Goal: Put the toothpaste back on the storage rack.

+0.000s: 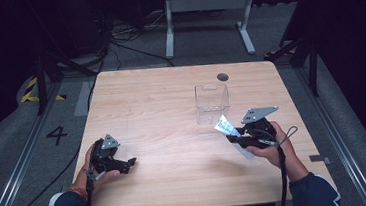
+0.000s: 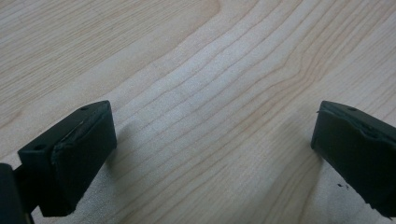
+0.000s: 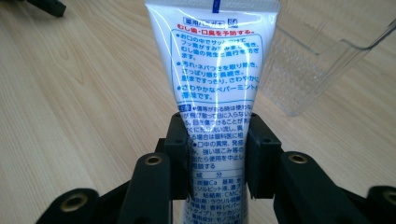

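Note:
A white toothpaste tube (image 3: 215, 70) with blue and red print is clamped between the jaws of my right gripper (image 3: 217, 158), flat end pointing away. In the high view the right gripper (image 1: 230, 138) holds the tube (image 1: 224, 126) off the table at the right, just in front of a clear plastic box (image 1: 211, 103). That box (image 3: 312, 70) shows at the upper right of the right gripper view, close beside the tube. My left gripper (image 1: 132, 162) rests low at the table's front left, open, with bare wood between its fingers (image 2: 70, 154).
The wooden table (image 1: 170, 99) has a small dark round hole (image 1: 223, 77) at the back right. Beyond the far edge stand a white frame's legs (image 1: 209, 20) and cables on the floor.

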The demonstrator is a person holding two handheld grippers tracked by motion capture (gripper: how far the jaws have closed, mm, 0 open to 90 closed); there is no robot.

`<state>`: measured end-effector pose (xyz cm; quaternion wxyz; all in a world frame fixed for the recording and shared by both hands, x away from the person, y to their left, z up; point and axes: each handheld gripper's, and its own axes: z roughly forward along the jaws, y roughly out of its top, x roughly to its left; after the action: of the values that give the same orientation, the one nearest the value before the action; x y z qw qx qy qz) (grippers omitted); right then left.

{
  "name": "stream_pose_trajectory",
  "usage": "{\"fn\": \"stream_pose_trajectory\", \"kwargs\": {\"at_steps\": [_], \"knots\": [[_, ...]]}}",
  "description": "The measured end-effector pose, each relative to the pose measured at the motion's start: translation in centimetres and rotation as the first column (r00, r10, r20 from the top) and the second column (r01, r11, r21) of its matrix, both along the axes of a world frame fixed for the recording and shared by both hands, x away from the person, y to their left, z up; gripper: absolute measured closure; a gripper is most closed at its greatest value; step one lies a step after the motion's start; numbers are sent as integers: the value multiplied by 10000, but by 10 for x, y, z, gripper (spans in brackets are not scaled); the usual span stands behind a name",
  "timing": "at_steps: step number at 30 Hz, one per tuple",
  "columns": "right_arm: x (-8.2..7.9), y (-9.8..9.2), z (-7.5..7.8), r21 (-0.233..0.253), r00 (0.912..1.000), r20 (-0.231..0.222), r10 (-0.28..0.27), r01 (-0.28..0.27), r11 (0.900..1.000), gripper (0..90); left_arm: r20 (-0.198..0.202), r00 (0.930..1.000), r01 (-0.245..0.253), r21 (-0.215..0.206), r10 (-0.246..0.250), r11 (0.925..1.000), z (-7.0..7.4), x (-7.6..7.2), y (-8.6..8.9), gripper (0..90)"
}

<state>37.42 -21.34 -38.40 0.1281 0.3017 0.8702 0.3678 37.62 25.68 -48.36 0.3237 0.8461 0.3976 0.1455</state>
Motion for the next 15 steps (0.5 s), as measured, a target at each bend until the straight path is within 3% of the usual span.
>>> {"fn": "stream_pose_trajectory", "kwargs": {"at_steps": [15], "knots": [[9,-3,26,986,9920,1199,-393,275,9947,671,-3,10000,-14,-2,14,10000,0,0,0,6]]}}
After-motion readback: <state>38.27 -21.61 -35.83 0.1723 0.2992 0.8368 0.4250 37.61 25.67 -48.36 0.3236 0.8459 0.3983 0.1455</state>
